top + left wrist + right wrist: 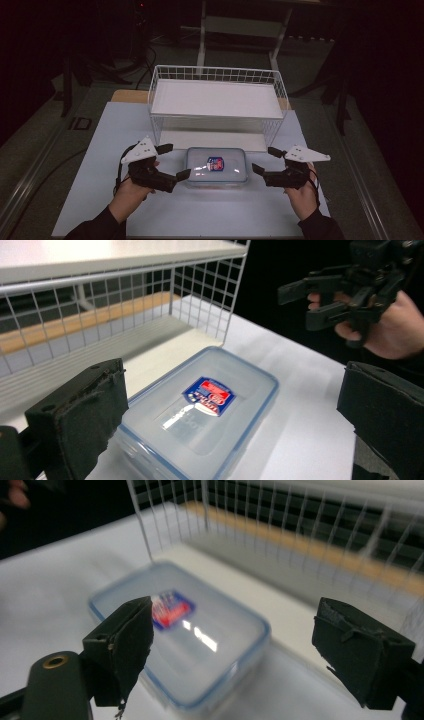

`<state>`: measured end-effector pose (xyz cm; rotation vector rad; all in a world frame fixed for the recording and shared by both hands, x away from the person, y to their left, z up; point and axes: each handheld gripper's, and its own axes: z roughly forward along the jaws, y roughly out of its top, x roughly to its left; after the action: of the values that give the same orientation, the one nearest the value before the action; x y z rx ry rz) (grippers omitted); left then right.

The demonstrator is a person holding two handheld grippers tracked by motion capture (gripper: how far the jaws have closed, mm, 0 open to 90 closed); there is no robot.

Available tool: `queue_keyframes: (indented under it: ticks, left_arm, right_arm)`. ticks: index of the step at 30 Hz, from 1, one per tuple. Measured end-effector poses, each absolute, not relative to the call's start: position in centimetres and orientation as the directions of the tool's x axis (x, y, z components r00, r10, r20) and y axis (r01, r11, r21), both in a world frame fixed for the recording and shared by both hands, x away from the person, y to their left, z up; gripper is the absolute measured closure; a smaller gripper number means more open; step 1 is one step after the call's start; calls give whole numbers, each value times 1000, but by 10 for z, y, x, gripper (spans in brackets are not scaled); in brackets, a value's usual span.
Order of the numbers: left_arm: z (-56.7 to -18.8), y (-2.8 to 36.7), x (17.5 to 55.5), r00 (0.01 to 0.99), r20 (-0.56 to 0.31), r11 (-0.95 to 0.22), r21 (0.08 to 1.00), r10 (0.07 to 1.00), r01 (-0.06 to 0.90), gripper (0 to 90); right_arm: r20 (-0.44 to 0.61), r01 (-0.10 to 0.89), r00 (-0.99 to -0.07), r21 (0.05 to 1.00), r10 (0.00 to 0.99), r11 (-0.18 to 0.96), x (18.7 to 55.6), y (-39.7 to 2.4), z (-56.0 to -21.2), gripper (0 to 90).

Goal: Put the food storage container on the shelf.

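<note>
A clear plastic container (216, 167) with a blue-rimmed lid and a red and blue label lies flat on the white table, just in front of the wire shelf. My left gripper (176, 161) hovers at its left end, jaws spread wide and touching nothing. My right gripper (264, 160) hovers off its right end, open as well, with a gap to the box. In the left gripper view the container (200, 410) lies below and between the wide jaws, and the right gripper (300, 305) hangs beyond it. The right gripper view shows the container (200, 635) blurred beneath its open jaws.
A white wire shelf rack (217, 97) stands at the back of the table, its lower level open toward the container. The white tabletop (100, 150) extends to both sides and in front of the box. Dark floor and furniture legs surround the table.
</note>
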<state>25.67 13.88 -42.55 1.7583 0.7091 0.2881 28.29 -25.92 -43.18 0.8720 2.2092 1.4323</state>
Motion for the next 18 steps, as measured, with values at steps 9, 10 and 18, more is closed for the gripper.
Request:
queue_keyframes:
  ticks: [9, 10, 18]
  left_arm:
    - [-460, 137, 294, 688, -332, -124, 843, 646, 523, 0]
    - [-460, 137, 294, 688, -332, -124, 843, 646, 523, 0]
    - [-500, 138, 330, 540, -565, -57, 656, 624, 752, 0]
  right_arm:
    - [121, 389, -741, 879, 661, 275, 305, -253, -450, 141]
    - [121, 389, -741, 879, 661, 275, 305, -253, -450, 141]
    - [259, 544, -676, 807, 690, 229, 317, -243, -470, 107]
